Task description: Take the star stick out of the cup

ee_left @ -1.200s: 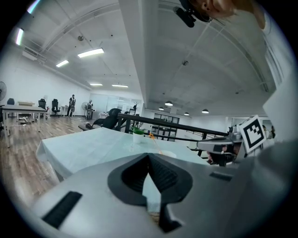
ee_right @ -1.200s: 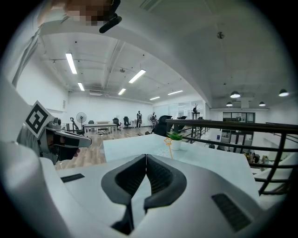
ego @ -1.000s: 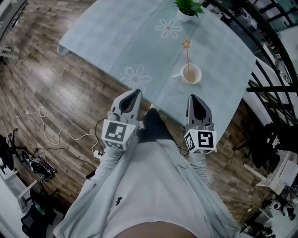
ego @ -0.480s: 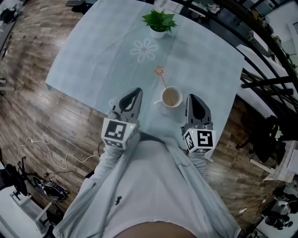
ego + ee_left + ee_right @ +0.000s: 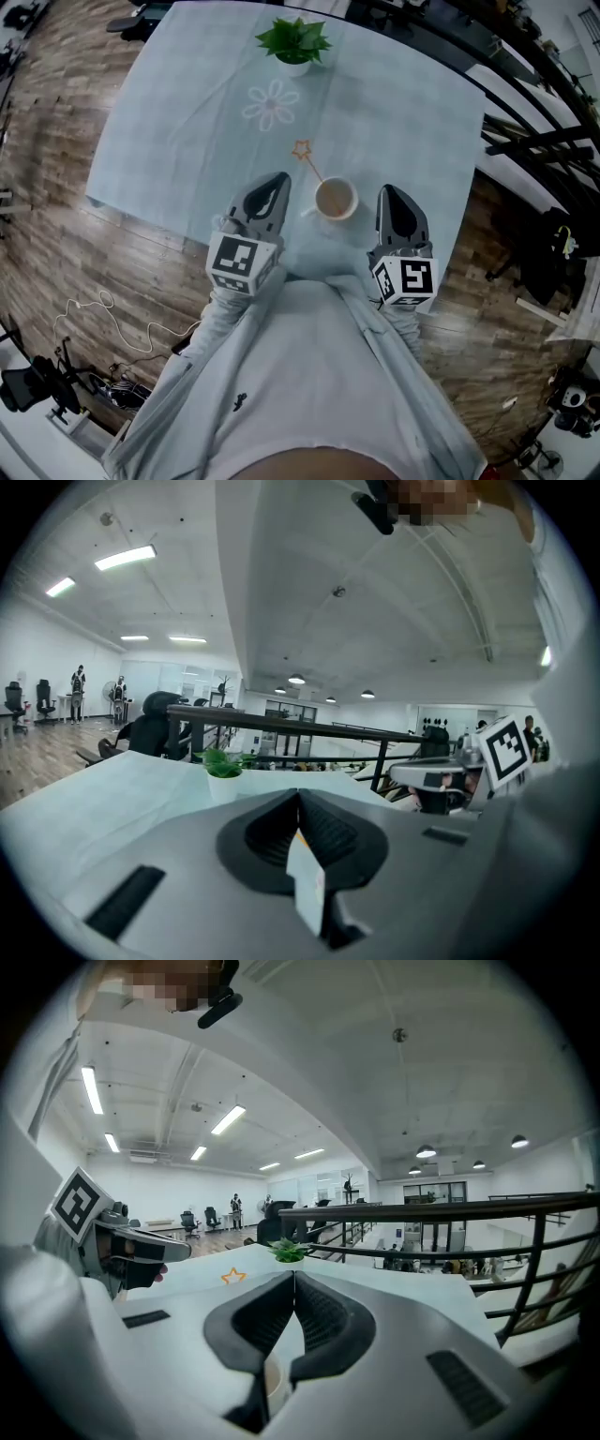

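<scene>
I am holding both tongs low in front of me, at the near edge of the table (image 5: 178, 141). The left tongs (image 5: 277, 180) are pinched fully together with nothing in them. The right tongs (image 5: 389, 192) are also pressed tip to tip and carrying nothing.

The cup (image 5: 335, 199) is standing upright on the cloth between the two, near both but touching neither, with its handle pointing towards the left tongs. The star stick (image 5: 310, 166) is resting inside it. Its shaft is leaning out over the far-left rim, and its star (image 5: 301, 149) is hanging clear of the cup, above the cloth.

I am judging the stick to be very light, thin and fairly stiff. A hard squeeze could snap it, and a smooth round shaft could roll or slip between the pads. I am planning to take it on the bare shaft between the rim and the star, with the pads across it, and lift along its lean so that it is not levering on the rim. The cup looks small and light enough to tip or slide, so I am thinking of steadying it with the left tongs.

Farther on, a flower print (image 5: 270, 103) is showing on the cloth. A potted plant (image 5: 293, 42) is sitting near the far edge, with a dark railing (image 5: 525, 141) running beyond the table on my right.
</scene>
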`<act>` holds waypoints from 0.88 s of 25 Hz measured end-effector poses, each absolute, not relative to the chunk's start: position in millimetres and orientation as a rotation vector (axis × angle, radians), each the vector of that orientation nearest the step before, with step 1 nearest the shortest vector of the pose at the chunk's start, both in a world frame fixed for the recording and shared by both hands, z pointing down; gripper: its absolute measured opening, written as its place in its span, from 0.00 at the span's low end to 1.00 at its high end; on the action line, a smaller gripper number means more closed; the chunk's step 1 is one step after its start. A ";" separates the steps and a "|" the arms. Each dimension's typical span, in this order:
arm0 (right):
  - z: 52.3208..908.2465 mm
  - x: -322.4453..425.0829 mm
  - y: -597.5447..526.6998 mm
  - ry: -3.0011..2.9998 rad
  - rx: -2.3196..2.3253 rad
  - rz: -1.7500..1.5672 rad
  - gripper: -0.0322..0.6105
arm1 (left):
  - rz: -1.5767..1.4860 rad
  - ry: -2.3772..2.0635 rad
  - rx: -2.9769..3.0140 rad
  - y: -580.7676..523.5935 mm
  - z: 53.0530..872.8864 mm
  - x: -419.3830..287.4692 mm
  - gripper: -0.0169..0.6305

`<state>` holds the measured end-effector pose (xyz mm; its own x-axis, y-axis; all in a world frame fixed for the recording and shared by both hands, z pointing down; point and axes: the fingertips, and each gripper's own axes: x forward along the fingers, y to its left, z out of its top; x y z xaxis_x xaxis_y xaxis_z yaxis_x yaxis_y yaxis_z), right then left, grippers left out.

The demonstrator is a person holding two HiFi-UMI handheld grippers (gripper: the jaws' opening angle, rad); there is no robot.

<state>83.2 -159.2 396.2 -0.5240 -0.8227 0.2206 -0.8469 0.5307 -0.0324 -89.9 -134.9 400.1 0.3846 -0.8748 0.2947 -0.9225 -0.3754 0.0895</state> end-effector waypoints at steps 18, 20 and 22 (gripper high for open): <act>393.5 106.8 -154.1 -2.457 1.600 0.229 0.07 | 0.293 -1.364 2.546 -162.7 400.3 -61.3 0.06; 393.6 107.3 -154.5 -2.457 1.601 0.229 0.07 | 0.288 -1.348 2.551 -162.5 399.7 -58.0 0.06; 394.8 107.1 -154.5 -2.453 1.598 0.229 0.07 | 0.282 -1.323 2.551 -161.2 401.7 -54.8 0.06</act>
